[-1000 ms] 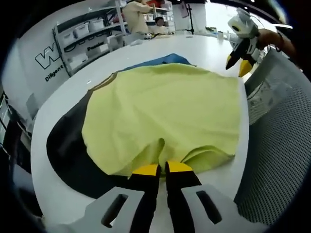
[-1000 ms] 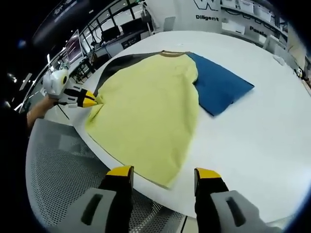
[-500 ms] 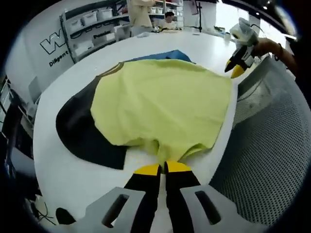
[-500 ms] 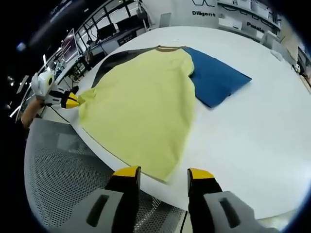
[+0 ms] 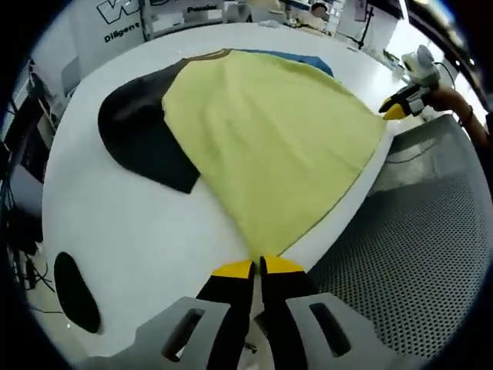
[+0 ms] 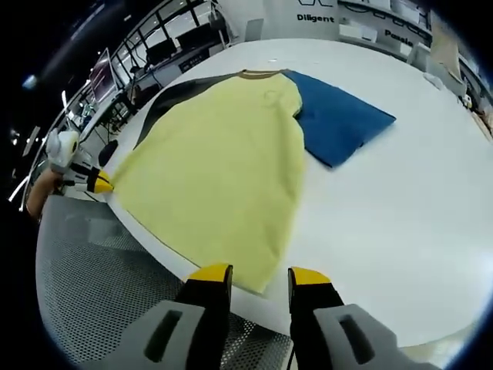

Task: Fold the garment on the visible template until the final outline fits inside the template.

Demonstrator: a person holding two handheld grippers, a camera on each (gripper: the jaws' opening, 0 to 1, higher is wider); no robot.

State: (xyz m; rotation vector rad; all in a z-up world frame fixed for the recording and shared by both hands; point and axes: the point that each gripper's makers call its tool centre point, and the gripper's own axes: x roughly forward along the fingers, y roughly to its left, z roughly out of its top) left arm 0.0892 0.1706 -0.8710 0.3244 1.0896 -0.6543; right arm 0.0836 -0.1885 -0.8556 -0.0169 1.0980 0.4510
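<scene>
A yellow garment (image 5: 269,146) (image 6: 223,162) lies spread flat on the white table (image 5: 123,231), hem towards the near edge. A black sleeve (image 5: 142,135) lies out to one side. A blue rectangular template (image 6: 343,119) sits partly under the other side. My left gripper (image 5: 258,267) is shut on one hem corner; it appears at the left (image 6: 98,183) in the right gripper view. My right gripper (image 6: 259,275) is open, its jaws fairly close, with the other hem corner between them. It appears at the upper right (image 5: 394,110) in the left gripper view, held by a hand.
A grey mesh surface (image 5: 400,247) (image 6: 92,293) runs beside the table's near edge. Shelves with bins and lettering (image 5: 131,15) stand behind the table. A dark oval (image 5: 75,291) lies on the table near my left gripper.
My left gripper has drawn its hem corner back towards the table edge, and the bunched hem now lies flat. The right gripper's jaws have narrowed around the other corner.
</scene>
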